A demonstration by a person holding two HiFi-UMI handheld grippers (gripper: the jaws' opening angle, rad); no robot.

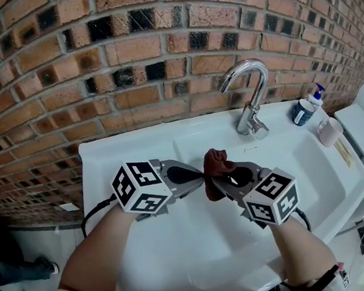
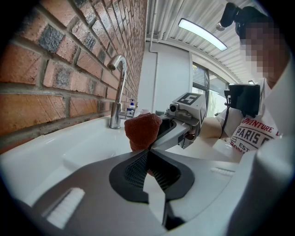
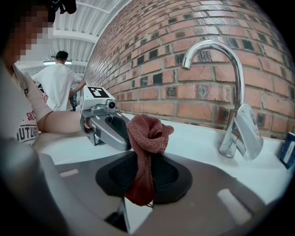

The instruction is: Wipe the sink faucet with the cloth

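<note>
At six o'clock from the faucet (image 1: 252, 113), left tongs (image 1: 200, 174) and right tongs (image 1: 217, 180) are both clamping the cloth (image 1: 217, 160), probably bunching it for wiping.

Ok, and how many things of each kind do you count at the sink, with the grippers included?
sink: 1
faucet: 1
cloth: 1
pump bottle: 1
mug: 1
grippers: 2, the left gripper and the right gripper, both with jaws shut on the cloth
total: 7
</note>
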